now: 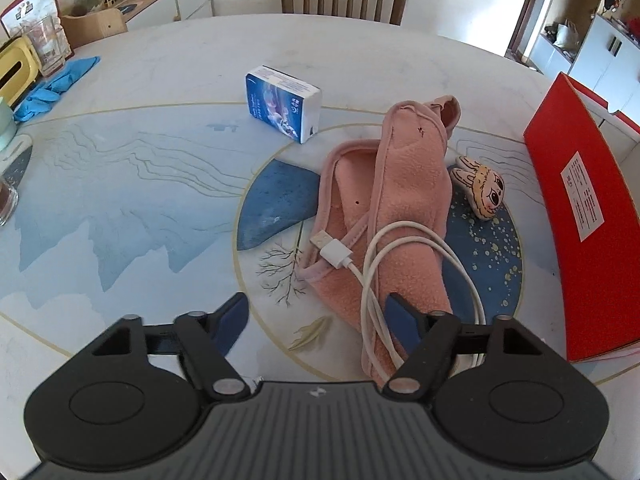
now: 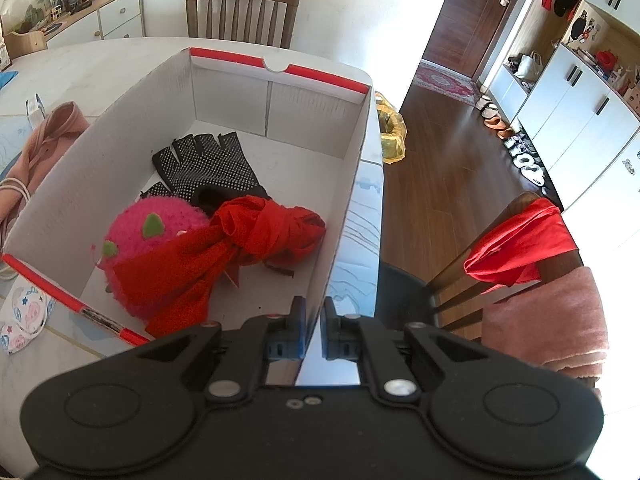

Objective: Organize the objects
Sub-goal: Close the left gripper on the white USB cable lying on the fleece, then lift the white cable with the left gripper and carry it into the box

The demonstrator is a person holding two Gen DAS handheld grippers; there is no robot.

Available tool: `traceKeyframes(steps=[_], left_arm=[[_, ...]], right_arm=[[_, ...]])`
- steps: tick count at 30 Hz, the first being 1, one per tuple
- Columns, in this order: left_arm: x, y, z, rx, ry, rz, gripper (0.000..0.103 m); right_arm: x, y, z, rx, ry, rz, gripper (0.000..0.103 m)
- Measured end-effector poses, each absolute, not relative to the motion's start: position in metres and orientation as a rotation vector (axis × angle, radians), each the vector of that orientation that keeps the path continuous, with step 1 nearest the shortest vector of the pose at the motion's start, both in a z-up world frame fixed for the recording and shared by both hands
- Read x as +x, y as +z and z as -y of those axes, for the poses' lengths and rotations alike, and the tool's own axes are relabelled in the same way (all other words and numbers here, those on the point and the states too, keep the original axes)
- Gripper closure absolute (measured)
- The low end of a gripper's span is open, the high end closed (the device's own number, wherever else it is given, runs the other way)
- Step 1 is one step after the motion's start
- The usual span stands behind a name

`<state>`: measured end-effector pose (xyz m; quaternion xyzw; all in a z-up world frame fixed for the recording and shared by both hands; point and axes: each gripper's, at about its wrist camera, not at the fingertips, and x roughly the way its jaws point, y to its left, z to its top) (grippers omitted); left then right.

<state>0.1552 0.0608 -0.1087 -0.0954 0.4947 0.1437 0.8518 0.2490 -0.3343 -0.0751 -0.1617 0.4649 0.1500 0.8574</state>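
Fingers of the left gripper (image 1: 318, 322) are spread wide over the pink fleece pouch (image 1: 396, 200) and its coiled white cable (image 1: 420, 268) at 1 o'clock — likely the next pick. Pressed on the near wall of the red-and-white box (image 2: 352, 184), the right gripper (image 2: 313, 320) probably steadies it — gloves, red scarf and pink plush already inside.

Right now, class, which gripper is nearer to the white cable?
Left. The left gripper is open right beside the white cable, which lies on the pink cloth. The right gripper is shut on the box wall, farther off.
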Motion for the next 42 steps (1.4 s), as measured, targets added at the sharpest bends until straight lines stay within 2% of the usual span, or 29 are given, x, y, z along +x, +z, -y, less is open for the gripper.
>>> traceKeyframes(steps=[4, 8, 19, 23, 30, 42], left_arm=[[0.159, -0.111, -0.062, -0.236, 0.293, -1.040, 0.047], [0.162, -0.113, -0.063, -0.285, 0.261, -1.045, 0.063], [0.175, -0.125, -0.061, -0.328, 0.206, -1.077, 0.073], [0.177, -0.125, -0.057, -0.311, 0.165, -1.072, 0.092], [0.170, -0.110, -0.049, -0.262, 0.130, -1.027, 0.097], [0.159, -0.056, -0.025, -0.220, 0.012, -0.948, 0.099]], right_arm=[[0.248, -0.076, 0.334, -0.340, 0.315, -0.977, 0.097], [0.247, -0.076, 0.335, -0.342, 0.315, -0.977, 0.097], [0.248, -0.076, 0.334, -0.342, 0.315, -0.977, 0.097], [0.248, -0.075, 0.334, -0.342, 0.314, -0.977, 0.097], [0.246, -0.076, 0.334, -0.344, 0.314, -0.976, 0.097], [0.247, -0.076, 0.334, -0.346, 0.314, -0.977, 0.097]])
